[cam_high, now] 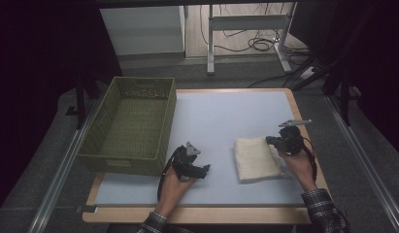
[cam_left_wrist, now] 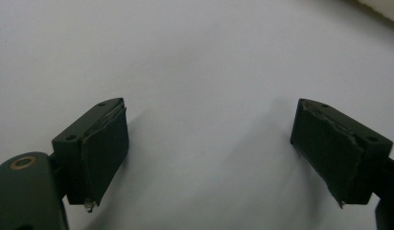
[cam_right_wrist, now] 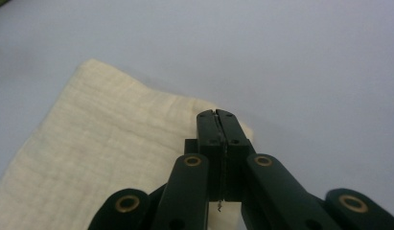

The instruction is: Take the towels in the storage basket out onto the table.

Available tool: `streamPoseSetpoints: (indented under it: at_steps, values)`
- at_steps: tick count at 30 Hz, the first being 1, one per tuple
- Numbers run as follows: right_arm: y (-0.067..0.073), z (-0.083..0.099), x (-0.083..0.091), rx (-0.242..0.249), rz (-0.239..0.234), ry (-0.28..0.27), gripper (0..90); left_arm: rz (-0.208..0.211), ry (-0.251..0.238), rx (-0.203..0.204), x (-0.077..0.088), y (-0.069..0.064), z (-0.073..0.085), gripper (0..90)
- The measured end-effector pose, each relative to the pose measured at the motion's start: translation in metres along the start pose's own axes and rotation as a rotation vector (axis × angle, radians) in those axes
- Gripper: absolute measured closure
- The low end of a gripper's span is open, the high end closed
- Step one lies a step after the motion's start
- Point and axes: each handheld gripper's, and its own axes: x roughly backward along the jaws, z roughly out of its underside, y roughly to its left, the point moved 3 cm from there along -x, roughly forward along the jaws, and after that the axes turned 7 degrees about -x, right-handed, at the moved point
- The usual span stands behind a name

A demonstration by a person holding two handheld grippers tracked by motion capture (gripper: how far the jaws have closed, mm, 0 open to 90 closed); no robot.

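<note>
Two low tools [cam_high: 207, 169] [cam_high: 269, 140] beside cloth [cam_high: 255, 158]

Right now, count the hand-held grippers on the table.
2. The left hand-held gripper rests beside the green basket, jaws open. The right hand-held gripper sits shut at the folded cream cloth's far corner.

1. The left gripper [cam_high: 205, 168] is a black two-jaw tool with a grey three-cornered plate on top and a black cable looping off its back.
2. Its pads [cam_left_wrist: 106, 153] are dark flat blocks with frayed facings (small screw holes show on the upper faces).
3. The right gripper [cam_right_wrist: 217, 113] has black link arms with brass-coloured pivot rings.
4. Both sleeves [cam_high: 327, 208] are dark plaid.
</note>
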Motion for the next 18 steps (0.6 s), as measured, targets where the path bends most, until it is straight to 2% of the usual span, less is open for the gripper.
streamPoseSetpoints:
  at_steps: [1,4,6,8,9,12,13,16,17,18]
  values:
    - [-0.003,-0.002,0.007,-0.003,0.011,-0.009,89.7,0.0,0.0,0.0,0.0,0.0,0.0,13.2]
    - [-0.007,-0.002,0.007,-0.006,0.019,-0.005,89.7,0.0,0.0,0.0,0.0,0.0,0.0,13.2]
    - [-0.014,0.005,-0.006,-0.023,0.036,0.035,89.6,0.0,0.0,0.0,0.0,0.0,0.0,13.2]
    - [-0.016,0.007,-0.01,-0.027,0.04,0.046,89.5,0.0,0.0,0.001,0.0,0.0,0.0,13.2]
    - [-0.022,0.014,-0.021,-0.048,0.043,0.064,89.4,0.0,0.0,0.0,0.0,0.0,0.0,13.1]
    - [-0.024,0.016,-0.021,-0.06,0.029,0.056,88.2,0.002,-0.001,0.001,0.0,0.0,0.0,13.1]
    - [-0.023,0.013,-0.013,-0.05,0.039,0.035,81.6,0.005,0.0,0.007,0.0,0.0,0.0,13.0]
    - [-0.021,0.011,-0.003,-0.036,0.041,0.019,77.4,0.005,0.002,0.004,0.0,0.001,0.0,12.9]
    - [-0.017,0.01,0.007,-0.018,0.043,0.005,75.1,0.008,0.008,0.006,0.0,0.001,-0.001,12.6]
    - [-0.017,0.01,0.007,-0.018,0.043,0.005,75.1,0.008,0.008,0.006,0.0,0.001,-0.001,11.7]
